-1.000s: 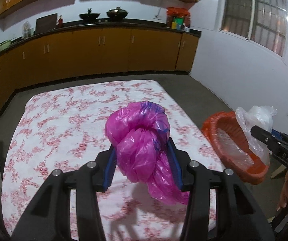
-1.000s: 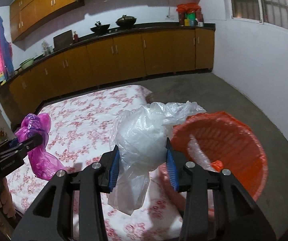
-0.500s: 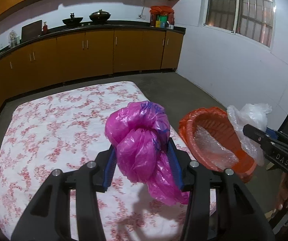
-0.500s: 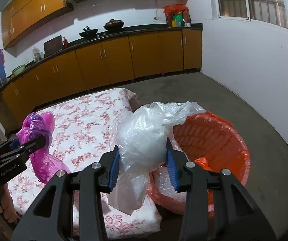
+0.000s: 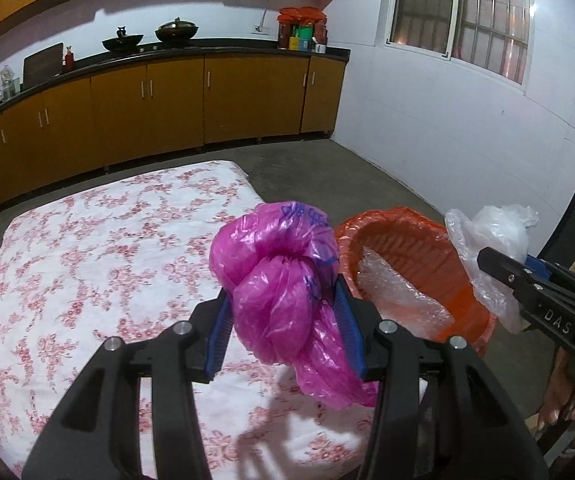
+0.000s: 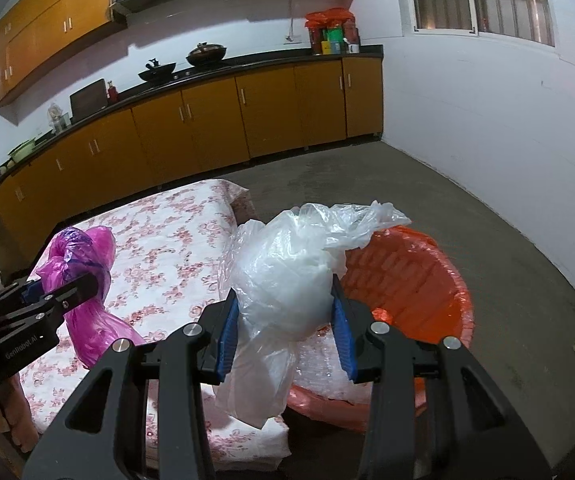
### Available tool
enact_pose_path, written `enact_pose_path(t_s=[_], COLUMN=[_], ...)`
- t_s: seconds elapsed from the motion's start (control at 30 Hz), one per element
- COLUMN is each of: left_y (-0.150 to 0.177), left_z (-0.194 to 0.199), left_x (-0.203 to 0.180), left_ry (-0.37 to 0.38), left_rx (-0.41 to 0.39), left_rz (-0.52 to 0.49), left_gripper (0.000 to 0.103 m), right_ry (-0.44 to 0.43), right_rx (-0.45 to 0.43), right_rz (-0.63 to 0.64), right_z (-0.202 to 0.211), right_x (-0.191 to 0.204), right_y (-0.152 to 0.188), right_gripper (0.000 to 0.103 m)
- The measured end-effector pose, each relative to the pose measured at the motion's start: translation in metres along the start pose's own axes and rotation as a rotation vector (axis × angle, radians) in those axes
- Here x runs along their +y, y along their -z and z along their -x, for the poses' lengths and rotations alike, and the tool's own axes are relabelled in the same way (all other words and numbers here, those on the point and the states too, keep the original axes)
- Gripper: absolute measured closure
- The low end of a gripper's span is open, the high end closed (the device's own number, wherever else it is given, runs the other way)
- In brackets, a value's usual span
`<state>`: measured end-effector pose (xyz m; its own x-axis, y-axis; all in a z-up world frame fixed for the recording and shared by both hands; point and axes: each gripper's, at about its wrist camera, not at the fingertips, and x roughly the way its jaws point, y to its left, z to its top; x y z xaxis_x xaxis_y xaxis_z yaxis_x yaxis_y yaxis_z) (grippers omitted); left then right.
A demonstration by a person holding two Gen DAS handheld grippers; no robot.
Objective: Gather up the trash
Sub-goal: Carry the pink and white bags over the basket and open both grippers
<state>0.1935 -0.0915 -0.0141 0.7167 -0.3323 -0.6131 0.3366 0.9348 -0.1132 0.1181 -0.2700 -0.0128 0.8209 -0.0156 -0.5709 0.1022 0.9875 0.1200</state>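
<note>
Left gripper [image 5: 283,320]: your blue pads pinch the pink plastic bag [image 5: 283,280] at its knotted middle; the grip looks the same as a second ago.
Pink plastic bag: it is bunched, raised off the floral tablecloth [image 5: 107,260], with its loose tail hanging past the right-hand pad. From the right wrist view it shows at the left, above the cloth [image 6: 167,264], clamped in your other tool [image 6: 67,292].
Right gripper [image 6: 285,320]: your pads press on both sides of the clear plastic bag [image 6: 287,272]; the hold is unchanged from the earlier frames.
Clear plastic bag: it is crumpled into a ball between the pads, with a flap hanging below and a twisted end reaching toward the basket. It is in the air just beside the basket's near rim, partly in front of it.
Orange basket [image 6: 419,276]: it stands on the floor at the table's right edge, lined with orange plastic, and a sheet of bubble wrap [image 5: 403,300] lies inside.
Change since a second ago: you have swung both tools to the right. In the left view the basket now sits nearer the middle, just behind the pink bag. In the right view more floor and wall show past the basket.
Your hand [image 5: 567,396]: its fingers show low right in the left view, under the right tool.
</note>
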Motion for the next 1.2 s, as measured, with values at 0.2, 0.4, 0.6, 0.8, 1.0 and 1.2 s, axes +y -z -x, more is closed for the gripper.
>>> enact_pose_path(t_s=[0.2, 0.4, 0.6, 0.8, 1.0, 1.2], left_y=[-0.003, -0.004, -0.006, -0.010, -0.015, -0.019], left_z=[-0.008, -0.019, -0.032, -0.045, -0.060, -0.077], left_x=[-0.014, -0.028, -0.044, -0.060, -0.072, -0.084], left_ry=[0.028, 0.055, 0.086, 0.127, 0.168, 0.202], left_rx=[0.008, 0.021, 0.037, 0.047, 0.055, 0.070], left_rz=[-0.012, -0.024, -0.035, -0.039, -0.037, -0.040], left_gripper=[0.056, 0.056, 0.056, 0.056, 0.056, 0.056], right_ry=[0.023, 0.048, 0.070, 0.083, 0.090, 0.086], right_rx=[-0.006, -0.010, -0.019, -0.026, -0.034, -0.039], right_rz=[-0.023, -0.049, -0.081, -0.105, -0.132, -0.167], right_z=[0.003, 0.006, 0.007, 0.005, 0.003, -0.002], right_x=[-0.013, -0.028, -0.045, -0.057, -0.069, -0.078], right_y=[0.001, 0.001, -0.001, -0.003, -0.004, -0.008], right_gripper=[0.061, 0.061, 0.061, 0.061, 0.061, 0.061])
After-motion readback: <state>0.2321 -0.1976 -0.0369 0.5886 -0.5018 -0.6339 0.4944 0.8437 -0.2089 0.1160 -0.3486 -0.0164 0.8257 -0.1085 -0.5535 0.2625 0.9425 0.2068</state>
